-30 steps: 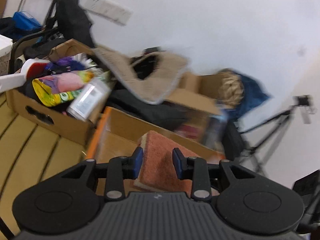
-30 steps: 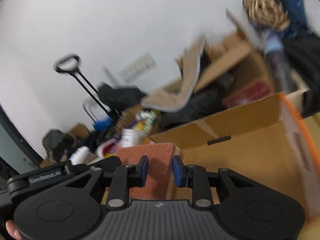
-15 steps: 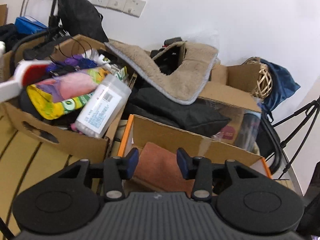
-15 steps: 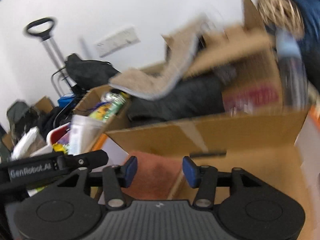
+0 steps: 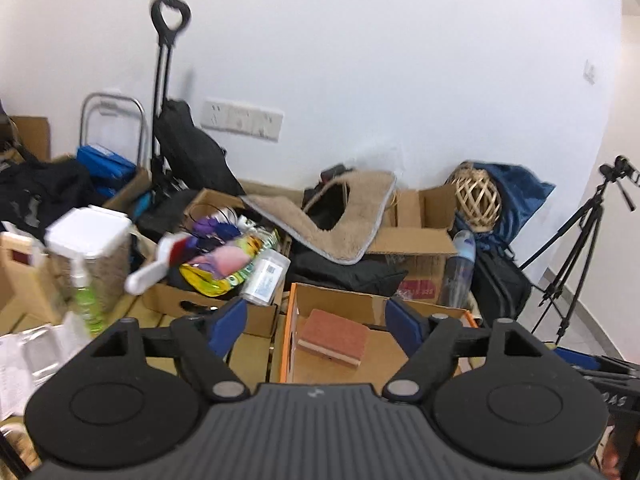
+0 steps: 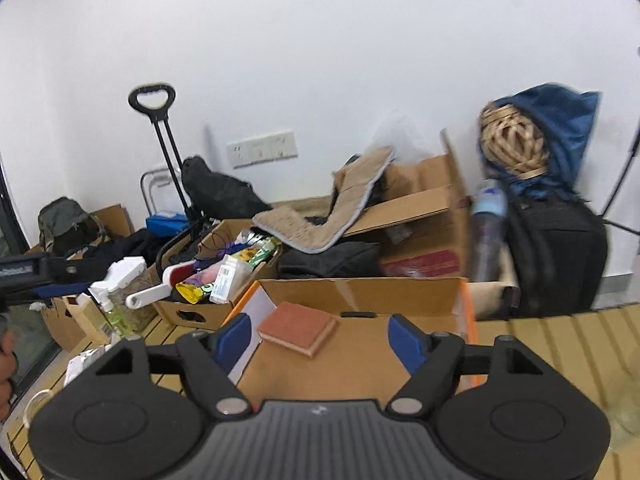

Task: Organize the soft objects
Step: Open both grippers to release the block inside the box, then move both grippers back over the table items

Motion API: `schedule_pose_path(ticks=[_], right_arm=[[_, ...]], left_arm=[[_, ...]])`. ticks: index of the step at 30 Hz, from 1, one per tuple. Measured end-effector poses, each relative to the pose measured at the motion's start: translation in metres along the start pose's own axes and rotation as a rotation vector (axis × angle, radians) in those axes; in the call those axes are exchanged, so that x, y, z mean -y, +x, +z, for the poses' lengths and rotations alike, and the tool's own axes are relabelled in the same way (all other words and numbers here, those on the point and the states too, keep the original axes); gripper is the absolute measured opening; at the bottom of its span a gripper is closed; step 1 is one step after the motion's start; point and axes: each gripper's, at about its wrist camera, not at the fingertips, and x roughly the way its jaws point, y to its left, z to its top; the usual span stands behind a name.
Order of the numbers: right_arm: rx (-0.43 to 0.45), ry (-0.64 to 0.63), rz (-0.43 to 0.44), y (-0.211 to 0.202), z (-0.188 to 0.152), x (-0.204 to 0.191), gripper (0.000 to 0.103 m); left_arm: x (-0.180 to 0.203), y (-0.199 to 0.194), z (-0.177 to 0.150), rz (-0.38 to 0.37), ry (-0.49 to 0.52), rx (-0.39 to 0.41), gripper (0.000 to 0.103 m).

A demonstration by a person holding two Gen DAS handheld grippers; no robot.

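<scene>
A folded rust-red cloth pad (image 5: 334, 336) (image 6: 297, 327) lies flat inside the open cardboard box with orange edges (image 5: 289, 328) (image 6: 400, 292). My left gripper (image 5: 316, 328) hovers above and behind the box, its jaws opening wide with nothing between them. My right gripper (image 6: 322, 338) hangs likewise back from the box, jaws opening, nothing pressed by the blue pads (image 6: 404, 340). A beige fleece mat (image 5: 340, 220) (image 6: 320, 220) drapes over boxes behind.
A carton of mixed items (image 5: 216, 264) (image 6: 208, 276) stands left of the orange box. Black bag (image 6: 556, 252), wicker ball (image 5: 476, 198), bottle (image 6: 488, 224), tripod (image 5: 576, 248) and trolley (image 5: 164, 92) line the wall. Slatted wooden surface (image 6: 560, 344) lies to the right.
Both grippers let go of the red pad, which now lies in the box. Both pulled back and rose, and their jaws spread wide.
</scene>
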Motion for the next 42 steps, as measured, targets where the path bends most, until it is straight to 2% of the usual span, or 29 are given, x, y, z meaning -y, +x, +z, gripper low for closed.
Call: schedule_pose_path(ticks=[2,5,7,9,12,16,19,20,23,25,27,30,33,36,42], right_arm=[[0.025,0.008,0.000,-0.038,-0.009,0.002,0.076],[0.067,-0.014,-0.032,-0.092,-0.028,0.003,0.078],[0.088,-0.045,-0.048,-0.125,-0.042,0.001,0.079],[0.112,-0.082,-0.065,-0.158,-0.058,-0.003,0.083],[0.166,-0.104,-0.094,-0.205,-0.088,-0.009,0.086],[0.238,-0.145,-0.119,-0.265,-0.147,-0.025,0.088],[0.277,-0.207,-0.161,-0.301,-0.190,-0.043,0.089],[0.292,-0.218,-0.170,-0.312,-0.203,-0.049,0.093],[0.336,-0.247,-0.176,-0.344,-0.249,-0.069,0.103],[0.351,-0.282,-0.191,-0.363,-0.284,-0.084,0.103],[0.359,-0.281,-0.182,-0.376,-0.310,-0.095,0.103],[0.298,-0.286,-0.105,-0.379,-0.326,-0.109,0.103],[0.317,-0.327,-0.100,-0.381,-0.327,-0.122,0.103],[0.331,-0.311,-0.090,-0.376,-0.325,-0.123,0.103],[0.249,-0.253,-0.109,-0.332,-0.326,-0.115,0.101]], left_arm=[[-0.001,-0.033,-0.010,-0.008,0.049,0.037,0.083],[-0.008,-0.080,-0.027,0.020,0.102,0.092,0.085],[-0.014,-0.110,-0.041,0.004,0.109,0.115,0.089],[-0.020,-0.138,-0.061,0.000,0.126,0.131,0.098],[-0.023,-0.181,-0.103,0.027,0.179,0.176,0.101],[-0.023,-0.240,-0.174,0.024,0.267,0.246,0.103],[-0.023,-0.279,-0.223,0.072,0.328,0.299,0.103],[-0.024,-0.291,-0.236,0.082,0.328,0.301,0.103],[-0.023,-0.329,-0.275,0.052,0.332,0.318,0.103],[-0.021,-0.349,-0.301,0.040,0.380,0.343,0.103],[-0.019,-0.360,-0.317,0.043,0.394,0.356,0.103],[-0.018,-0.361,-0.324,0.019,0.419,0.328,0.103],[-0.017,-0.357,-0.323,0.028,0.404,0.333,0.103],[-0.021,-0.350,-0.324,0.030,0.403,0.324,0.103],[-0.038,-0.312,-0.324,0.059,0.356,0.244,0.103]])
